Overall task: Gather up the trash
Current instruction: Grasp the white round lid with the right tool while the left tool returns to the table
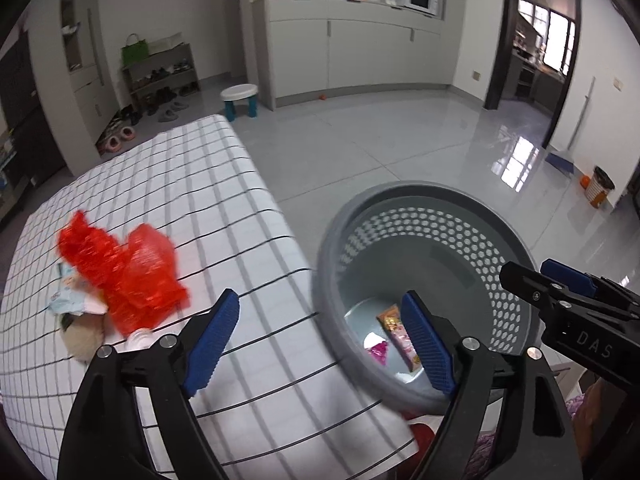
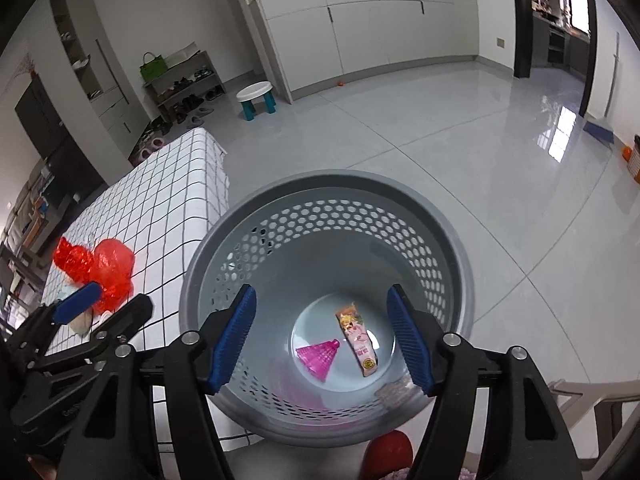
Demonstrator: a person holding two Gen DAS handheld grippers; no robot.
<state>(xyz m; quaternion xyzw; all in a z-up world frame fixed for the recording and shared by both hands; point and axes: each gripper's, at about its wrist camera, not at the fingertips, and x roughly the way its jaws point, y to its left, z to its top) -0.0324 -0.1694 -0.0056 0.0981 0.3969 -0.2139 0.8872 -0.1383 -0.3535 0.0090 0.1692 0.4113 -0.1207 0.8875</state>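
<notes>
Left gripper (image 1: 320, 340): your fingers wide, empty
Right gripper (image 2: 322, 338): wide, empty, above basket (image 2: 452, 232)
Basket: wrapper (image 2: 358, 340); pink scrap (image 2: 318, 358)
Tabletop (image 1: 192, 184): red bag (image 1: 124, 272)

Daylight is coming in from the window (image 1: 554, 40) behind the dark doorway at the upper right of both frames, and the room is looking bright and evenly lit. The glossy floor (image 1: 400, 140) is giving back a strong white glare at the right side. Shadows are staying soft and weak. In the left wrist view, motion blur is smearing the red plastic bag (image 1: 124, 276) and the basket rim (image 1: 332, 240), while the right wrist view is staying sharper. The fisheye lens is bending straight lines strongly near the edges, and black corners are closing around both pictures.
</notes>
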